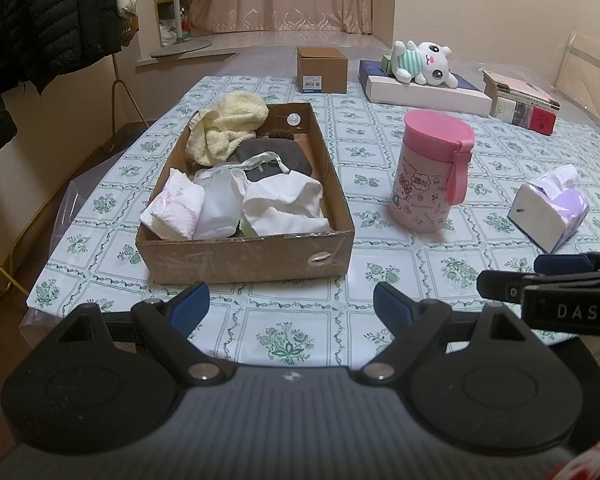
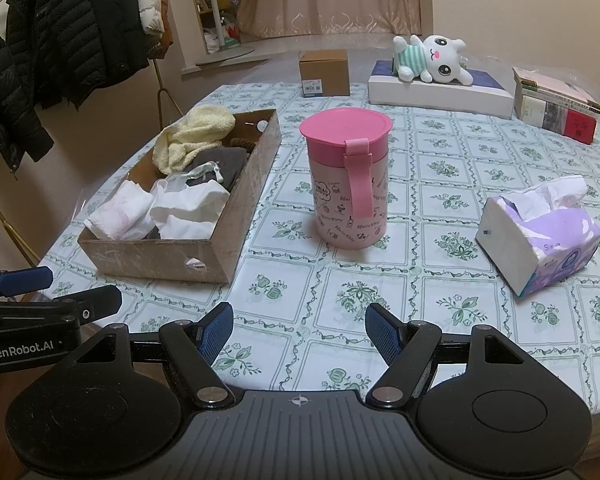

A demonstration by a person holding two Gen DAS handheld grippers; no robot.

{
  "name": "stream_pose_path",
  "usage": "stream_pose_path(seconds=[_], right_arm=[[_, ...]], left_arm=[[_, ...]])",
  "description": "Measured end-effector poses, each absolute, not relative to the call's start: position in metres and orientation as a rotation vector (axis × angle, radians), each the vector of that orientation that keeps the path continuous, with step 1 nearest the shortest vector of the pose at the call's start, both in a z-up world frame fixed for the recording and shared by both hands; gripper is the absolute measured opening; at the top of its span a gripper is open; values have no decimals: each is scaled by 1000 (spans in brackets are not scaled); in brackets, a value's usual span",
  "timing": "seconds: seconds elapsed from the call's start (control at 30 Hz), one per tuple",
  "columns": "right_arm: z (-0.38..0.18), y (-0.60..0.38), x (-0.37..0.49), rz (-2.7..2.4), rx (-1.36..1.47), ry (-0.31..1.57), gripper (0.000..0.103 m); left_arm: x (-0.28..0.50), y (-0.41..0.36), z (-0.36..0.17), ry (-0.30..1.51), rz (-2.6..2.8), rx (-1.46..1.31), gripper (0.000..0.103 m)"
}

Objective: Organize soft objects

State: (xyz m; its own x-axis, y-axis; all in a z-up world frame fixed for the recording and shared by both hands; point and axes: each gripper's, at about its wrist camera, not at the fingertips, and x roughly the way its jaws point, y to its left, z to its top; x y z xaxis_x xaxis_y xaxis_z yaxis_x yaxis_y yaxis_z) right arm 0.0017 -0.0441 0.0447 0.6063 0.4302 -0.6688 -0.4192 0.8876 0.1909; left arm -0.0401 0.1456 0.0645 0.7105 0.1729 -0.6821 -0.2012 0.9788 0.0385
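Cloths (image 1: 236, 184) in box (image 1: 244, 258), canister (image 1: 432, 172) right of it, tissue pack (image 1: 548, 216) further right

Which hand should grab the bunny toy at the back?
Probably the right. The plush bunny lies far back on the right, the right gripper is open on that side, and the left gripper faces the cardboard box.

From your left wrist camera, the right gripper (image 1: 540, 276) is cut off by the edge at three o'clock, so only part of its fingers shows. From your right wrist camera, the left gripper (image 2: 40, 288) is cropped at nine o'clock. In the cardboard box (image 1: 260, 256), the dark cloth (image 1: 276, 154) lies mostly buried under the white cloths (image 1: 284, 208). The small box's label (image 1: 313, 83) at twelve o'clock is too small to read. The jackets (image 1: 40, 20) run off the top edge.
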Motion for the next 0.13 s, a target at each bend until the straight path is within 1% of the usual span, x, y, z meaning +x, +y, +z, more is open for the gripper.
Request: stream_pose_path(seconds=[0.13], right_arm=[[44,-44,2,491,15,778,73]], left_arm=[[-40,145,64,750,204,-54,88]])
